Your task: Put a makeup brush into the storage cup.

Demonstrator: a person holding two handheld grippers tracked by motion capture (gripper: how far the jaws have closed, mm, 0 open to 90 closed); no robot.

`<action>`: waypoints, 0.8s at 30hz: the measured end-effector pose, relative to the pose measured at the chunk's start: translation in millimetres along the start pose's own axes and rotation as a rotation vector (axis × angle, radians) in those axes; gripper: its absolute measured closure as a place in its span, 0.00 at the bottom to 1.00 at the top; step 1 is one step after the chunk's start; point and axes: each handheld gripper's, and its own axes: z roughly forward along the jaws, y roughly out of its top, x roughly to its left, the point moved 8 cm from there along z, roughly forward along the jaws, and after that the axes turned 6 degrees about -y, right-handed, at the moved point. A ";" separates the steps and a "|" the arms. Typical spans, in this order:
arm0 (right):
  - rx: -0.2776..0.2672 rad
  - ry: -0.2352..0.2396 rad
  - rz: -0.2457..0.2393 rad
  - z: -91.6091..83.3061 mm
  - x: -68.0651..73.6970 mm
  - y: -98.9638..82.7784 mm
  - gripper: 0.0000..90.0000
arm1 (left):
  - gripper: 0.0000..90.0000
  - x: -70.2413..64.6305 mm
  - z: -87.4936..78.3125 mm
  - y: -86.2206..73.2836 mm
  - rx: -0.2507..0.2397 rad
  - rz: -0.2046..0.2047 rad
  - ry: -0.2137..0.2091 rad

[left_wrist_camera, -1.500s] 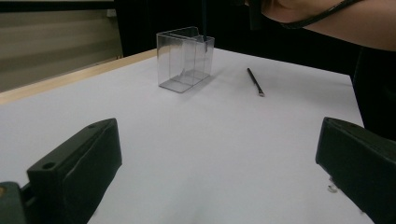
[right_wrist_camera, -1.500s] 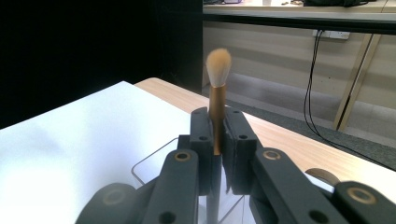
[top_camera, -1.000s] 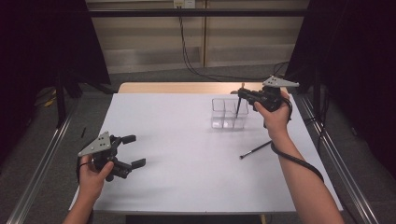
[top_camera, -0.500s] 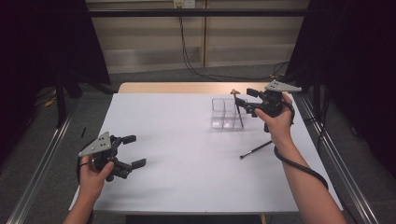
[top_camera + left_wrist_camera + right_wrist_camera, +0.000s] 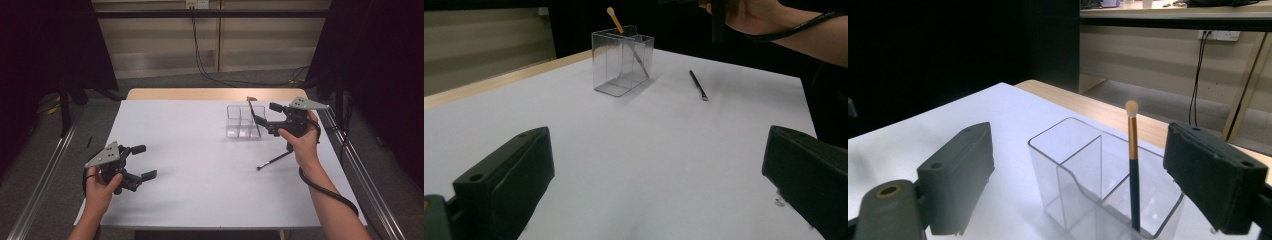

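The right gripper (image 5: pixel 265 119) hovers just beside the clear organizer (image 5: pixel 243 121) at the far right of the desk (image 5: pixel 200 150). Its jaws have just been opening and now stand wide apart with nothing pressed between them. In the right gripper view the brush (image 5: pixel 1133 165) stands between the 2 pads, free of both. It rests in the organizer's end compartment, long axis near upright and leaning slightly, pale tip up, dark handle down inside the clear wall. A 2nd brush (image 5: pixel 274 160) lies flat on the desk nearer the person, below the right hand, well clear of the organizer, running diagonally. The left gripper (image 5: pixel 142 162) sits at the near left of the desk, well apart from everything, jaws wide and empty.
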 end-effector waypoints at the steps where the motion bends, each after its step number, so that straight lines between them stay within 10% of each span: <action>1: -0.002 0.002 0.004 -1.7 1.0 -1.2 0.13 | 0.00 0.1 0.0 -0.3 0.001 0.001 0.000; 24: 0.018 0.026 0.022 -35.9 15.5 -40.5 0.06 | 0.00 0.1 0.8 -2.2 0.009 0.000 0.003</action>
